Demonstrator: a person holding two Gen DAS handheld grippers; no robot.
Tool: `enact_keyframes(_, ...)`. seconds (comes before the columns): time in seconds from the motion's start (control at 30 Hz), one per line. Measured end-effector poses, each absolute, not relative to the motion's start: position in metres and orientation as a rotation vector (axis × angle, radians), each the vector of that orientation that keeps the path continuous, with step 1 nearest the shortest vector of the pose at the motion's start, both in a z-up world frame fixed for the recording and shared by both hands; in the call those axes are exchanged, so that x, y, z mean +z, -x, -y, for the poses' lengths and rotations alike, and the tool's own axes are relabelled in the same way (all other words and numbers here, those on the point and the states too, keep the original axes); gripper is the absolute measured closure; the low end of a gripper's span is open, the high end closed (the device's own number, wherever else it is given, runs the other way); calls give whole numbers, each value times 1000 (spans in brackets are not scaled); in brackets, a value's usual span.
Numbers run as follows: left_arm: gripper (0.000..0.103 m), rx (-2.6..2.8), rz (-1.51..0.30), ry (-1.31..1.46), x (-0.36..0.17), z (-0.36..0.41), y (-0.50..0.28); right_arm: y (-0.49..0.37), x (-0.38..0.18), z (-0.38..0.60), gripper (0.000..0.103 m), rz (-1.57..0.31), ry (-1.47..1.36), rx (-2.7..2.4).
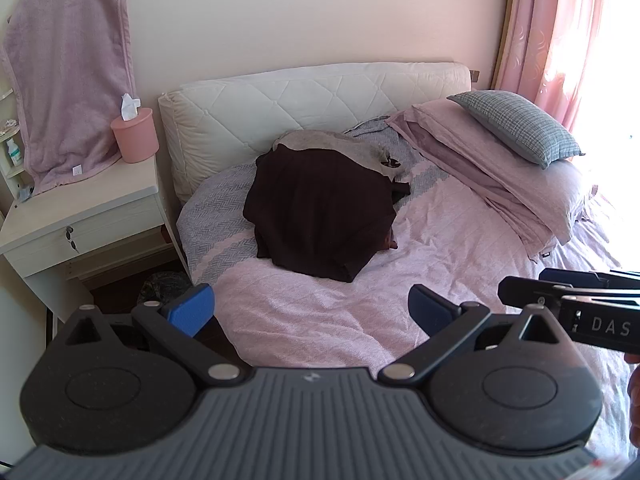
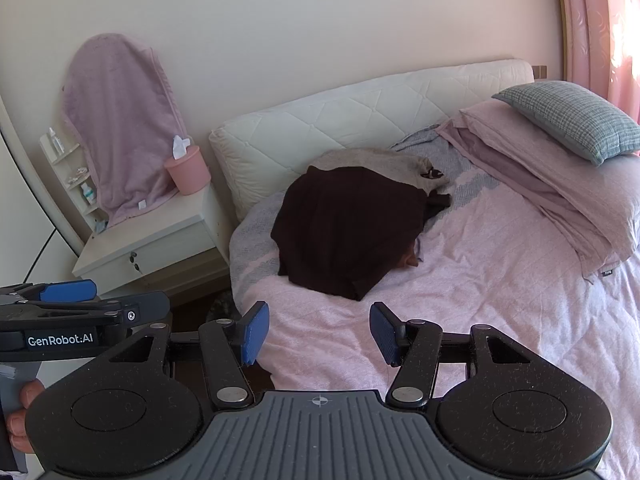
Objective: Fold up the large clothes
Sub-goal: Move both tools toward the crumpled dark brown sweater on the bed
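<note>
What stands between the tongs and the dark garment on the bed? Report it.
Nothing visible does. Both the left tongs and the right tongs are open and empty, short of the dark garment, with only bare pink bedspread between. A grey garment lies behind, partly under it.

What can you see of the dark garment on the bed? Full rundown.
The dark garment is a very dark brown or maroon cloth, matte, knit-like. It lies in a loosely folded or bunched heap, roughly flat, with thick layered edges at its near corner. It sits near the head of the bed, on the pink cover and partly over a grey herringbone band. Its far edge overlaps a grey garment. A small dark piece sticks out at its right side. Neither hand-held gripper touches it; both are open, short of it.
</note>
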State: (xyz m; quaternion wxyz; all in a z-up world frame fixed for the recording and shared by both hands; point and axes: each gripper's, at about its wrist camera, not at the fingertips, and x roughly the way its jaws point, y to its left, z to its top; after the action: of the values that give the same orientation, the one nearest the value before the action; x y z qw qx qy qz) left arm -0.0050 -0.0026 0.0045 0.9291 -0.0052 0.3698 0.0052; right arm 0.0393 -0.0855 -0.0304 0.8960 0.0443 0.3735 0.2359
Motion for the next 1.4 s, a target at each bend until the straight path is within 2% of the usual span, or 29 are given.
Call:
enact_keyframes(0.77,1,32,-776,3,6,7,-7,-57,-38,95,50,-796,-110,505)
enact_keyframes(1.1,1,12,-800,-7,-6,4,-39,-84,-48,93,50,-816,-122,467)
enact_keyframes(1.4,1,-49,-826,-29,-24,-10,-105,-143,-63,74,50,-839,-142,395)
